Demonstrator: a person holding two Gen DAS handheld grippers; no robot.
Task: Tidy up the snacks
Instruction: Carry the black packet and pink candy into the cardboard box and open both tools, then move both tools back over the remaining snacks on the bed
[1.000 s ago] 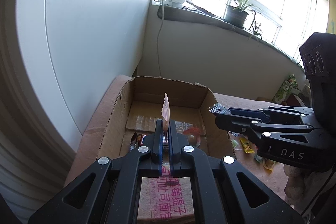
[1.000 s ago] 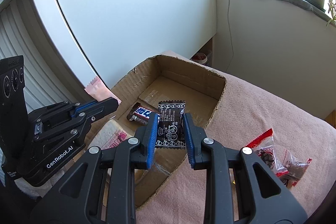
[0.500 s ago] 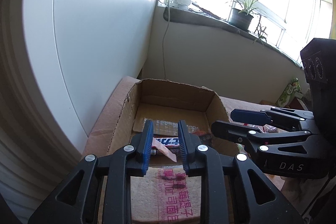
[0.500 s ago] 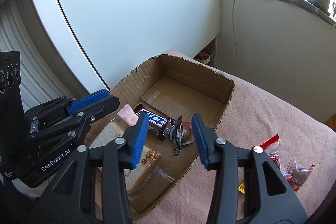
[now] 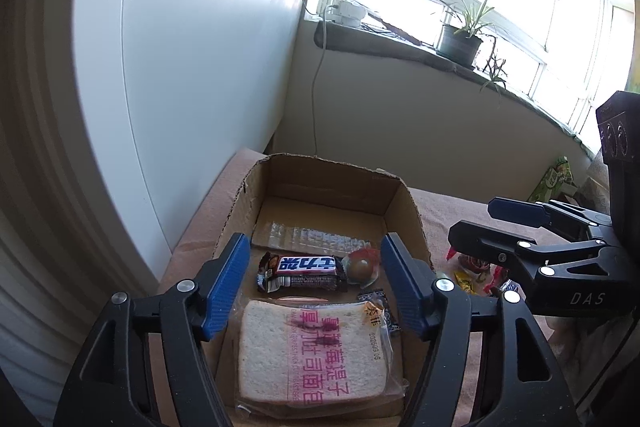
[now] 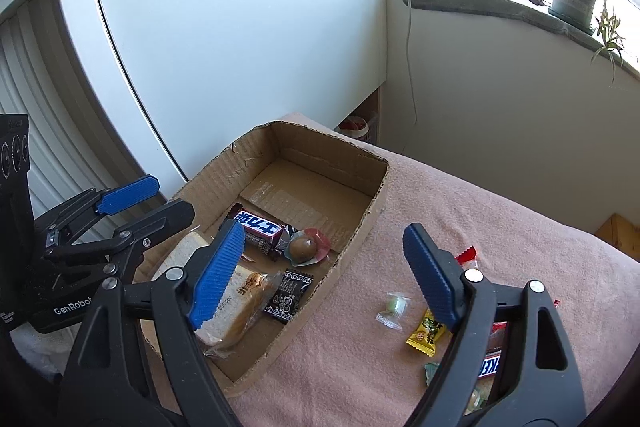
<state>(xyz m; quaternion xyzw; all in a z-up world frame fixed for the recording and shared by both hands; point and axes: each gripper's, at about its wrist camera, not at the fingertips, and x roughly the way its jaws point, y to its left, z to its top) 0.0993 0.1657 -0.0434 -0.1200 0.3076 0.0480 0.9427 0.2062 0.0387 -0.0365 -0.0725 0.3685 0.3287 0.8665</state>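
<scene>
Left gripper, left wrist view: jaws spread and just been opening, nothing between the pads, poised over the box. Contents below: bread in clear wrap with pink Chinese print and a small stamp I read as "202509 06"; bar in dark wrapper with white characters on a blue band; round jelly; black packet at the right wall. Right gripper shows at the right edge, marked "DAS". Right gripper, right wrist view: jaws wide and just been opening, empty, straddling the box wall. Loose stock on the pink cloth: clear-wrapped candy, yellow candy, and a Snickers, lettering partly hidden. Left gripper body reads "GenRobot". My judgement: both drops done; next I lift clear of the cardboard wall before swinging right, take one small piece per pinch, gripping wrapper ends squarely.
</scene>
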